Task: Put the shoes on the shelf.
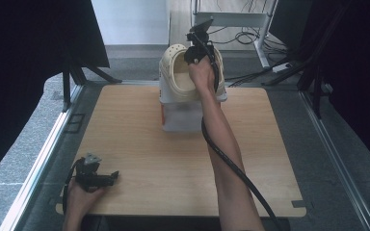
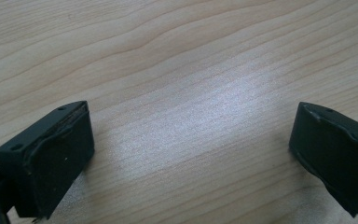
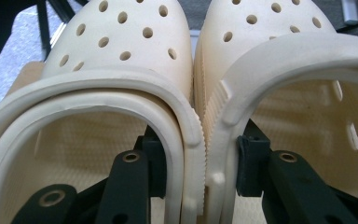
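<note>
A pair of cream perforated clogs (image 1: 175, 67) hangs over a white box (image 1: 183, 118) at the table's far edge. My right gripper (image 1: 198, 54) reaches into them from above. In the right gripper view, one black jaw sits inside the left clog (image 3: 121, 37) and the other inside the right clog (image 3: 261, 28). The right gripper (image 3: 200, 163) pinches the two touching inner walls together. My left gripper (image 1: 112, 177) rests at the front left of the wooden table (image 1: 149, 154). The left gripper (image 2: 191, 149) stands open with bare wood between its jaws.
Black screens stand at both sides of the table. Behind the table are a metal stand (image 1: 231, 19) and loose cables (image 1: 250, 36) on the floor. A metal rail (image 1: 43, 159) runs along the table's left edge.
</note>
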Motion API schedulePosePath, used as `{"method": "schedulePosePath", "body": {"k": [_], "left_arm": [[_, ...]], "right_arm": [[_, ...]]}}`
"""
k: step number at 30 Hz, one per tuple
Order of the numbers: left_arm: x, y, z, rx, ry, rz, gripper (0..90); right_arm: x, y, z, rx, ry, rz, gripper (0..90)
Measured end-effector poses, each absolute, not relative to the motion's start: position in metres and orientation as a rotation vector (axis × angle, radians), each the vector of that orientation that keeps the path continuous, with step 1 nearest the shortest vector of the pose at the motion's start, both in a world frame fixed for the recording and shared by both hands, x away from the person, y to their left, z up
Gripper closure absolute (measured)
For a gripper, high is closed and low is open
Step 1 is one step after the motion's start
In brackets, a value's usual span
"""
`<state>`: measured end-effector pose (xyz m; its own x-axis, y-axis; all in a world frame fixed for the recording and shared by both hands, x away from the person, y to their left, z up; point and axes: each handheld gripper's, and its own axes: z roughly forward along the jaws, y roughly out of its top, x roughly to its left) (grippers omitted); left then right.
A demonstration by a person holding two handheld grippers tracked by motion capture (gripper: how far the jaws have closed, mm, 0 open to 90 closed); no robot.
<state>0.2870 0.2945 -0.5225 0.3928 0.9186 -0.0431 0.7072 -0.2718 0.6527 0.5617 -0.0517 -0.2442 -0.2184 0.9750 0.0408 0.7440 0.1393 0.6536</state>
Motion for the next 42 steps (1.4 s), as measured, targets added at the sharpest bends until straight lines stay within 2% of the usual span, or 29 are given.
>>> {"method": "schedulePosePath", "body": {"k": [13, 22, 26, 31, 35, 42], "left_arm": [[0.287, 0.295, -0.522, 2.065, 1.383, 0.461, 0.0], [0.287, 0.295, -0.522, 2.068, 1.378, 0.468, 0.0], [0.287, 0.294, -0.522, 2.067, 1.378, 0.468, 0.0], [0.287, 0.294, -0.522, 2.066, 1.38, 0.468, 0.0], [0.287, 0.293, -0.523, 2.065, 1.38, 0.474, 0.0], [0.287, 0.293, -0.523, 2.065, 1.379, 0.474, 0.0]], "right_arm": [[0.587, -0.039, -0.276, 1.684, 1.981, 0.756, 63.2], [0.59, -0.035, -0.294, 1.649, 2.001, 0.754, 60.5], [0.587, -0.038, -0.295, 1.585, 2.04, 0.769, 52.5], [0.582, -0.041, -0.293, 1.444, 2.124, 0.754, 35.3], [0.576, -0.045, -0.288, 1.365, 2.186, 0.762, 27.2], [0.558, -0.05, -0.283, 1.233, 2.279, 0.751, 21.4]]}}
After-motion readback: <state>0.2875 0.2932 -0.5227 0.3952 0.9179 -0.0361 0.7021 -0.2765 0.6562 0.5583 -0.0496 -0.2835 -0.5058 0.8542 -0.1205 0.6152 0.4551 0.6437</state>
